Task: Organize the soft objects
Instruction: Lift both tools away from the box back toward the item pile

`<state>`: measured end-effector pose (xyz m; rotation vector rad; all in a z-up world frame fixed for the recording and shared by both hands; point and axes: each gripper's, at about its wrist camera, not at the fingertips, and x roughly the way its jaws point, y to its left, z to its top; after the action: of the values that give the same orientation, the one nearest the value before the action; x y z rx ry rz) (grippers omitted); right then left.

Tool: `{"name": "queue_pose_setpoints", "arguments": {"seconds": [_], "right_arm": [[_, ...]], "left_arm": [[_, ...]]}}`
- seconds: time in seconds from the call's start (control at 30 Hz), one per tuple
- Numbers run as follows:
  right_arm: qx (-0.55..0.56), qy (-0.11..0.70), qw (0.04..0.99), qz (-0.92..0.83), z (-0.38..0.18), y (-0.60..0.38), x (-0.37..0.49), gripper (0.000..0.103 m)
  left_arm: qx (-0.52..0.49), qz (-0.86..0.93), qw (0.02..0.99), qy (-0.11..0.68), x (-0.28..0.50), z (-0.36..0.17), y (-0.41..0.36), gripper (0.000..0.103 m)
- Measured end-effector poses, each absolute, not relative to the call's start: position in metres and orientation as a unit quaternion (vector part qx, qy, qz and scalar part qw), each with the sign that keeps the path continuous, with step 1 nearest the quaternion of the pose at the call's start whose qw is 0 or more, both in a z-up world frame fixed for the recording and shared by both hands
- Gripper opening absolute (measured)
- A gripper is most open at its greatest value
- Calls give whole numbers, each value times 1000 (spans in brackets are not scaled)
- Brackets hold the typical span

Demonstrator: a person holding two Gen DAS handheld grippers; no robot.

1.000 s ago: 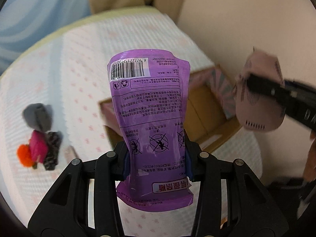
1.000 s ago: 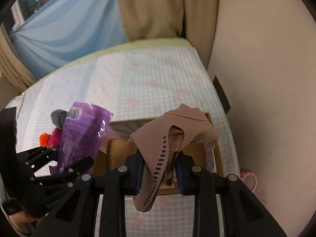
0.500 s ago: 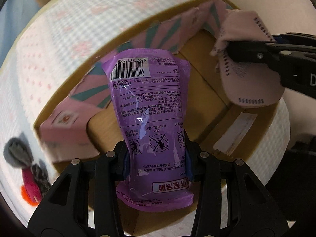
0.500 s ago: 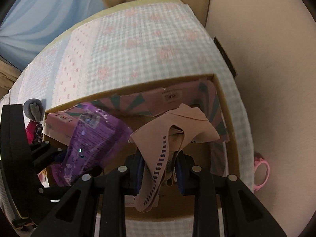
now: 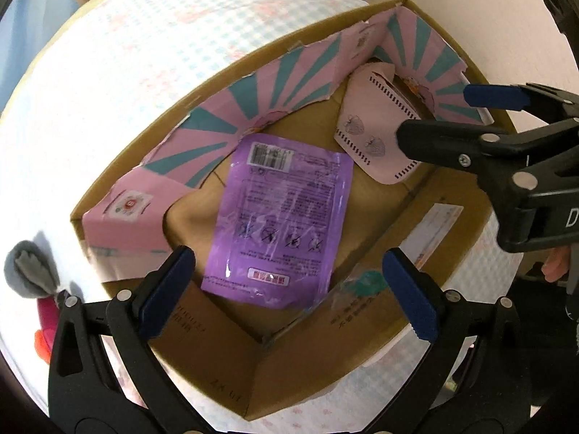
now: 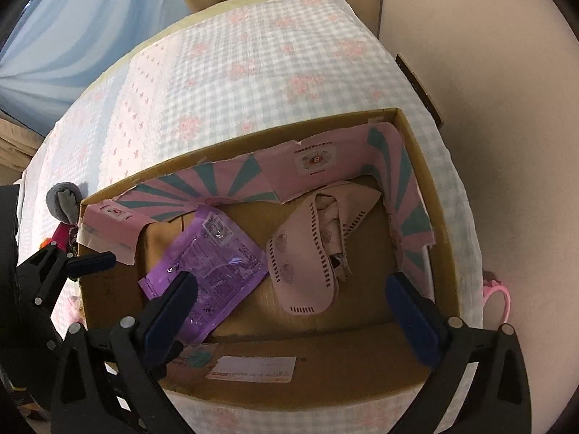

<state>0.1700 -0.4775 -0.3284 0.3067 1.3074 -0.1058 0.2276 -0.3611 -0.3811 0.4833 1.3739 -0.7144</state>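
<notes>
Both grippers, left point(image 5: 289, 282) and right point(image 6: 293, 303), gape empty above the brown cardboard box point(image 6: 439, 195); the flat purple plastic pouch point(image 5: 278, 220) and crumpled pink fabric piece point(image 6: 315, 249) (side by side) lie inside.

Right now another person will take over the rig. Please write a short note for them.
Left claw: open, empty, above the cardboard box.
Right claw: open, empty, above the same box.
Done: purple pouch and pink cloth both lie on the box floor.
Left: the grey soft item and the pink and orange pieces beside it lie outside the box, on the checked cover.
</notes>
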Motion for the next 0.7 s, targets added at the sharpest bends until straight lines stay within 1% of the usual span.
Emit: {"name": "queue_pose_setpoints", "arguments": {"seconds": [0.13, 0.27, 0.5, 0.7], "right_arm": [[130, 600, 788, -51, -320, -476, 168, 103], [121, 587, 798, -54, -298, -476, 162, 103], [99, 561, 819, -67, -234, -467, 143, 103], [73, 536, 838, -67, -167, -444, 118, 103]], "left_arm": [[212, -312, 697, 610, 225, -371, -353, 103], [206, -307, 708, 602, 218, -351, -349, 103], [181, -299, 743, 571, 207, -299, -333, 103], [146, -282, 782, 536, 189, -240, -304, 103]]}}
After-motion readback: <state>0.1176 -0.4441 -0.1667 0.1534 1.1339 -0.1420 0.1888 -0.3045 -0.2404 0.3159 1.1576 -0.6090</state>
